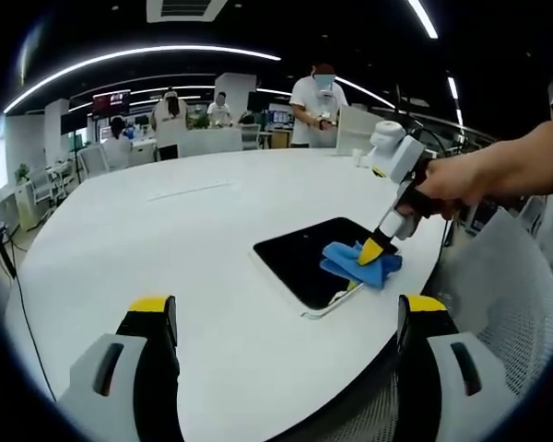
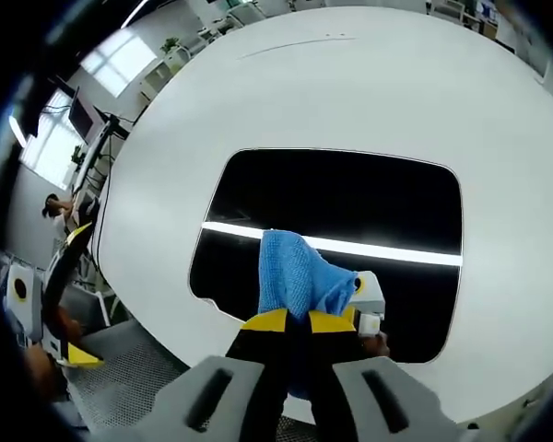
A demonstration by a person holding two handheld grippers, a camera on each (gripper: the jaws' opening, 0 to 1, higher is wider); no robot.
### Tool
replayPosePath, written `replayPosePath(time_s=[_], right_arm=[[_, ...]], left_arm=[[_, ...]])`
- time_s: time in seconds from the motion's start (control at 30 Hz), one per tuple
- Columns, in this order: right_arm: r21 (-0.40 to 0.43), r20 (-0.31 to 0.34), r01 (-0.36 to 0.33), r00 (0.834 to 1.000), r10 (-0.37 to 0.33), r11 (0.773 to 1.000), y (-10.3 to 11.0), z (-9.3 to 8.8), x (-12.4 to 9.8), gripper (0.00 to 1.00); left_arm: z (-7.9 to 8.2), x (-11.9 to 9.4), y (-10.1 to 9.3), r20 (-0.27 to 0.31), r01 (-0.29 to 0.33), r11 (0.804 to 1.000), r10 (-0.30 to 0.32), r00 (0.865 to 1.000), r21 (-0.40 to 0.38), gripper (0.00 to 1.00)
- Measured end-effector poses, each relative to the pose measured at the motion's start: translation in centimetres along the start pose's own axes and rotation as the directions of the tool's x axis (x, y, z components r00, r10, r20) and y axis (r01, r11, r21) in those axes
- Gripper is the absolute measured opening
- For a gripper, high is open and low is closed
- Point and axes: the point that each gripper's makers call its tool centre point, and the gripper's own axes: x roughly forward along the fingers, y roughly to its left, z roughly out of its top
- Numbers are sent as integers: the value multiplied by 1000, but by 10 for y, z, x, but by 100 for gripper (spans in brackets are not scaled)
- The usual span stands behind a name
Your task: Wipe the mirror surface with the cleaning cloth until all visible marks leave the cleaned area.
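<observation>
You are pinching the soft, limp cloth (image 2: 295,276) in the right gripper (image 2: 299,321) on the mirror (image 2: 350,198) near the table's (image 1: 166,239) edge; your left gripper (image 1: 286,318) is gaping wide, empty.

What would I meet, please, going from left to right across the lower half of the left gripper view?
Left gripper's left jaw → bare white table → dark mirror → blue cleaning cloth under the right gripper → left gripper's right jaw → mesh chair back.

Mirror (image 2: 350,198) was glossy dark glass, reflecting light strip. Cloth (image 2: 295,276) looked soft blue microfibre. Table (image 1: 166,239) was smooth matt white.
</observation>
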Motion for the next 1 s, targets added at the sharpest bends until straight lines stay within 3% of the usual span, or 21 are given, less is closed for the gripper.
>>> replayPosePath(time_s=[0.77,0.83,0.87,0.93,1.0], right_arm=[[-30,10,17,1000,-17,999,-12,35,9,0],[-33,10,18,1000,-18,999,-14,39,11,0],[-34,10,18,1000,-18,999,-14,41,11,0],[-42,8,19,1000,-19,999,-15,43,12,0],[-47,7,21,1000,-21,999,-16,46,13,0]], left_arm=[[0,1,2,-2,-10,1000,10,1000,-11,99],[0,2,1,-12,-9,1000,9,1000,-9,99],[-3,2,3,-44,-23,999,24,999,24,99],[9,1,2,16,-24,1000,24,1000,10,99],[9,0,3,12,-25,1000,25,1000,7,99]])
